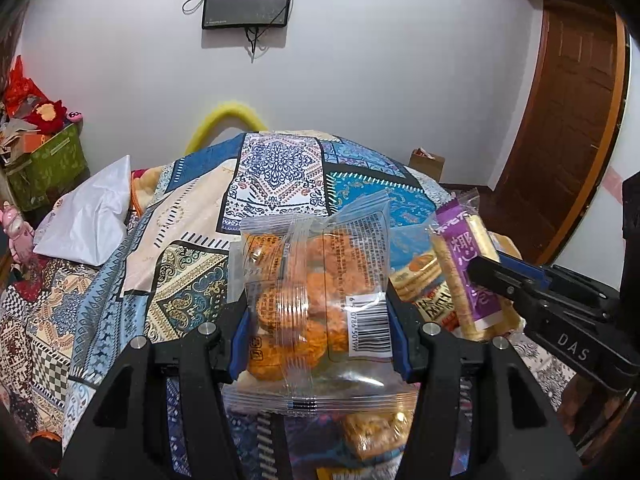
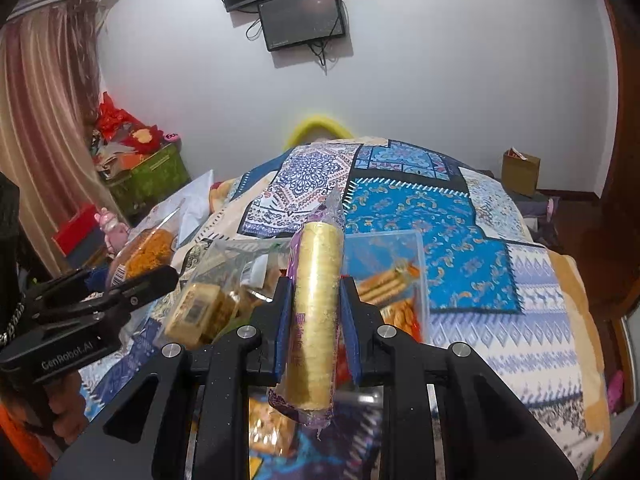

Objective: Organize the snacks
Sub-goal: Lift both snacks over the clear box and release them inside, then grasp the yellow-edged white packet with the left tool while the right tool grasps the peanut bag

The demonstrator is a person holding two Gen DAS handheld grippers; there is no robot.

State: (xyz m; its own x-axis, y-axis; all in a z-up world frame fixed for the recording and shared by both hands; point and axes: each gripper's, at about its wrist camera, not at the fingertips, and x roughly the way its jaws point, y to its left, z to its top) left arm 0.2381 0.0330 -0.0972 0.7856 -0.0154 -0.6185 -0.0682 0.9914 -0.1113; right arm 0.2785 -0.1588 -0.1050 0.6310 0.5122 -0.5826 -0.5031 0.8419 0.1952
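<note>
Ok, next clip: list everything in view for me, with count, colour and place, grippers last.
clear snack bag: one, orange crackers inside, held between the left jaws
purple biscuit roll: one, yellow biscuits in a purple wrapper, held between the right jaws
clear box: one, sandwich biscuits inside, on the bed behind the roll
loose snack packs: several, mostly yellow, on the bed by the box
patchwork quilt: one, blue and cream, covering the bed
wall screens: two, black, on the white wall
green box: one, left of the bed
wooden door: one, brown, on the right
left gripper: black, blue pads, closed on the bag
right gripper: black, blue pads, closed on the roll
</note>
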